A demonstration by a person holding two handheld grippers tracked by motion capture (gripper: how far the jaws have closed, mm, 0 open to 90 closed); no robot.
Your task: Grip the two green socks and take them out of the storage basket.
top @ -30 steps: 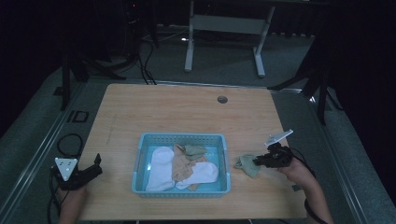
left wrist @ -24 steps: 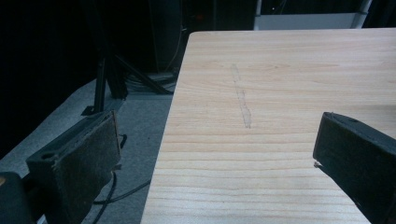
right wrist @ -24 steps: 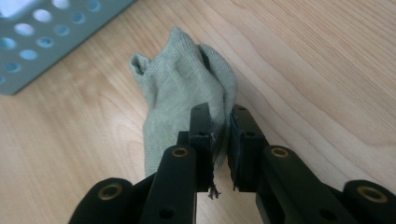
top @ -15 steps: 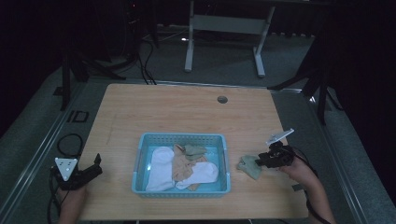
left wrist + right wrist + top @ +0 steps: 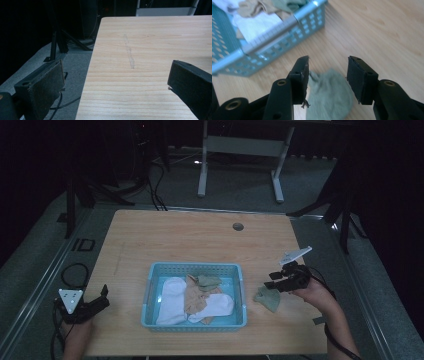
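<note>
On the wooden table (image 5: pixel 200 240), just right of a blue basket (image 5: pixel 242 285), lies a small green sock (image 5: pixel 268 298), flat on the wood and apart from the basket wall. The right gripper (image 5: pixel 274 280) hovers just above it. Its jaws have just been opening and now stand apart, with nothing pressed between them; in the right gripper view the sock (image 5: pixel 329 97) lies on the table below the gap, and the pads (image 5: pixel 305 75) do not touch it. Inside the basket are a white sock (image 5: pixel 172 297), a tan one (image 5: pixel 195 297) and another green one (image 5: pixel 207 281). At the table's near left edge the left gripper (image 5: pixel 102 296) rests low, jaws wide apart over bare wood, holding nothing.
</note>
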